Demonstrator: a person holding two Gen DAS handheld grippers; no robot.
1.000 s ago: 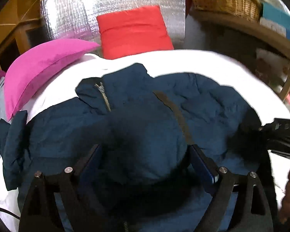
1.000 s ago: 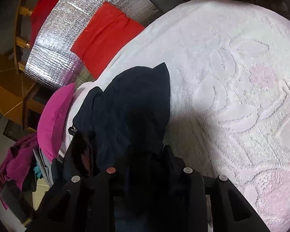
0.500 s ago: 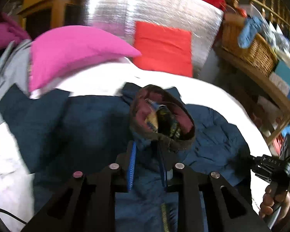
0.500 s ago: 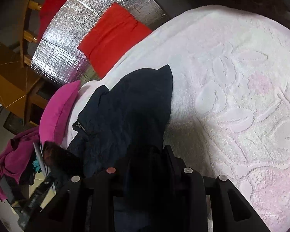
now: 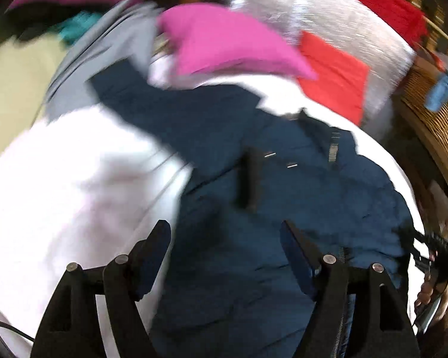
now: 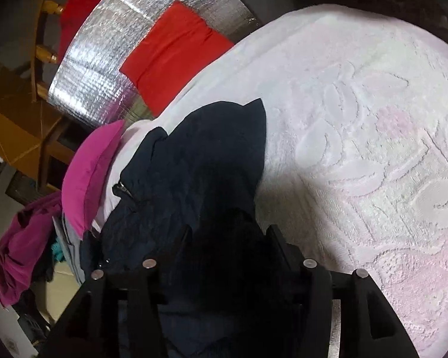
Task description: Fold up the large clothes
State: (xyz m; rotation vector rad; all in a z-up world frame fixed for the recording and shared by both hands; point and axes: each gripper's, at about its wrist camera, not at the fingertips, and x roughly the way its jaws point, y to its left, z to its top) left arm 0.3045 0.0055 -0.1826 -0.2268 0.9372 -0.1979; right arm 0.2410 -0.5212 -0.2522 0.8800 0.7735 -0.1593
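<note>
A navy quilted jacket lies spread on a white bedspread, one sleeve reaching left toward the pillows. My left gripper hovers over the jacket's left edge, jaws wide open and empty. The view is motion-blurred. In the right wrist view the jacket lies bunched on the bedspread. My right gripper is shut on a dark fold of the jacket. The right gripper also shows at the right edge of the left wrist view.
A pink pillow and a red pillow lean on a silver foil headboard. A wicker basket sits on a shelf at right. Grey and magenta clothes are piled left of the bed.
My left gripper had closed on the jacket's hood and lifted it; now it has let go, opened wide and swung left. My right gripper kept its hold.
</note>
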